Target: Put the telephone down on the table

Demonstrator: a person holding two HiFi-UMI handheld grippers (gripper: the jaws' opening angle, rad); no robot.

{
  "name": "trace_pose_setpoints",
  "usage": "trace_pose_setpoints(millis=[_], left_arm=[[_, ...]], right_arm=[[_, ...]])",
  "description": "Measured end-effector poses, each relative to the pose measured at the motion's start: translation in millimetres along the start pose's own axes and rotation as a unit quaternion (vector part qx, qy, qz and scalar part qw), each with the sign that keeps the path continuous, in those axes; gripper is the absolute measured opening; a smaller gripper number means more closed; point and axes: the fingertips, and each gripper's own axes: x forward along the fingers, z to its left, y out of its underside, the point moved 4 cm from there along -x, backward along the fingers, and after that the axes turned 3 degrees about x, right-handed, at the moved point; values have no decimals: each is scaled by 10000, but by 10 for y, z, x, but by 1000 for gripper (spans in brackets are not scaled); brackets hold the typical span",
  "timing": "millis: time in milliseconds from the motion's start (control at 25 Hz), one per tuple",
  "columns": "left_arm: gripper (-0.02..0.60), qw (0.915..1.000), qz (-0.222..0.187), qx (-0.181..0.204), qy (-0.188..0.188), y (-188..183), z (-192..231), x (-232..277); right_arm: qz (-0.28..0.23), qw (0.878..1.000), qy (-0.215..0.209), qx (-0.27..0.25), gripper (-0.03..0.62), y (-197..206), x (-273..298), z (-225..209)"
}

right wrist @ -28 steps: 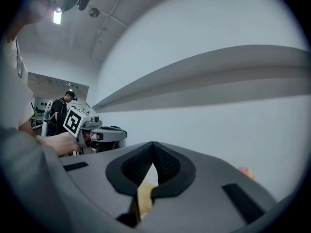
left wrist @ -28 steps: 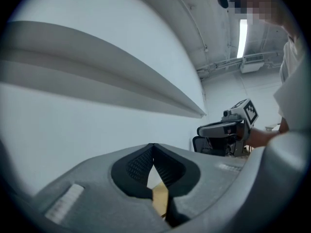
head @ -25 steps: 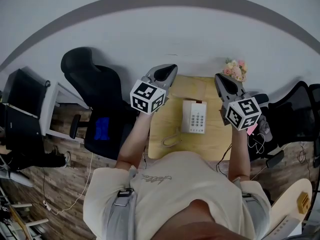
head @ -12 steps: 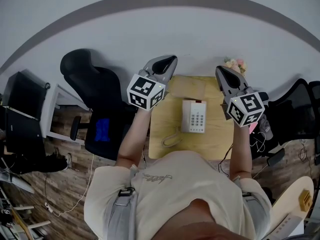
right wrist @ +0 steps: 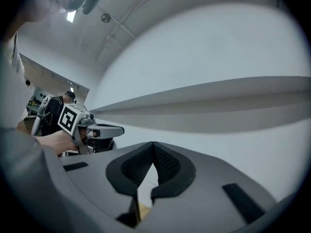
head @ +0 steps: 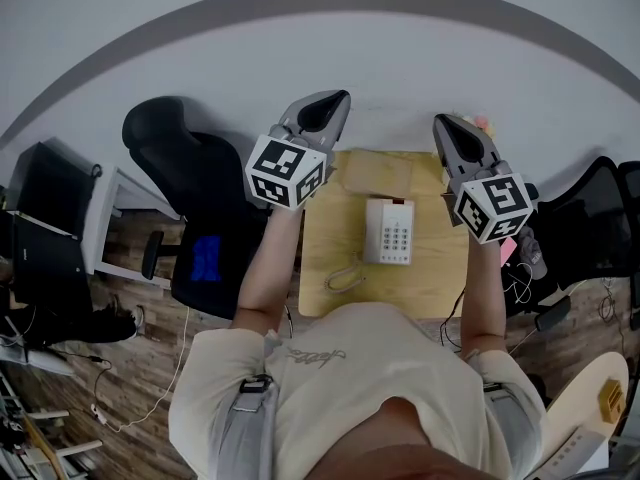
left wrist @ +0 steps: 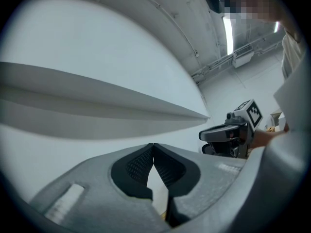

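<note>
My left hand-held gripper point(head: 336, 102) is in the upper middle of the head view, left of centre; my right hand-held gripper point(head: 444, 126) is opposite it, right of centre; the two are well apart. In the left gripper view my left jaws point(left wrist: 153, 145) are pressed together at the tips with nothing between them; in the right gripper view my right jaws point(right wrist: 153, 143) are pressed together too, also empty. Each view shows a pale wall point(left wrist: 97, 47) with a grey band ahead. The telephone point(head: 389, 232) lies flat on the surface point(head: 440, 283) at the centre of the head view, keypad up, touched by neither hand-held gripper. Its cord point(head: 345, 276) curls at its lower left. Flowers point(head: 485, 125) peek out just right of my right hand-held gripper; a black chair point(head: 180, 158) stands at the left of the frame.
</note>
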Motion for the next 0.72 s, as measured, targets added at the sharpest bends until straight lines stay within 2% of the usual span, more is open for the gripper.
trace_pose_setpoints(millis=[240,720], left_arm=[[17,9999,-14,54,-90,-61,20,-67],[17,9999,143,23,-65,57,-117,-183]], right_arm=[[15,10000,-5,-31,2,-14,-13,51],[148,9999,50,44,2,102,-129,74]])
